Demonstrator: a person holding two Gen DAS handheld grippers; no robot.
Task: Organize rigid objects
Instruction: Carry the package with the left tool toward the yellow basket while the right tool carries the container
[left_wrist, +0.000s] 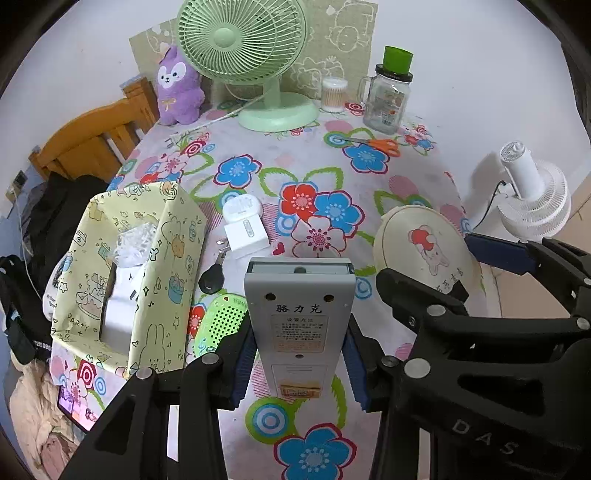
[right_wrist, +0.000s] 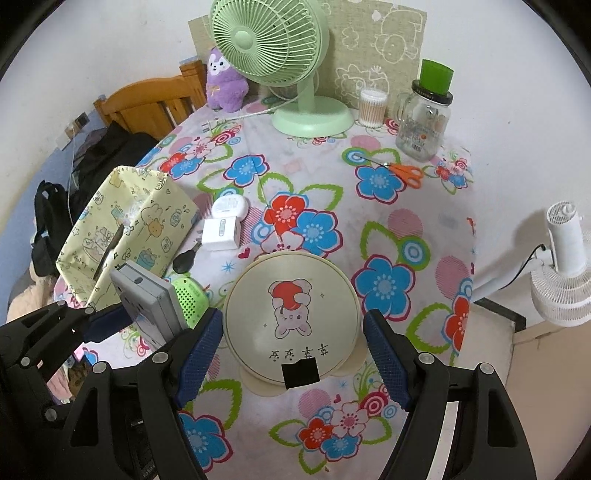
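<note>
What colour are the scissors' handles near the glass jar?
Orange; the scissors show best in the right wrist view, beside the jar.

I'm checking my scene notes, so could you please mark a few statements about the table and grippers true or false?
1. The left gripper grips a grey device. True.
2. The right gripper's fingers flank a round mirror. True.
3. The scissors lie inside the yellow box. False: they lie on the cloth near the jar.
4. The green fan lies on its side. False: it stands upright.
</note>
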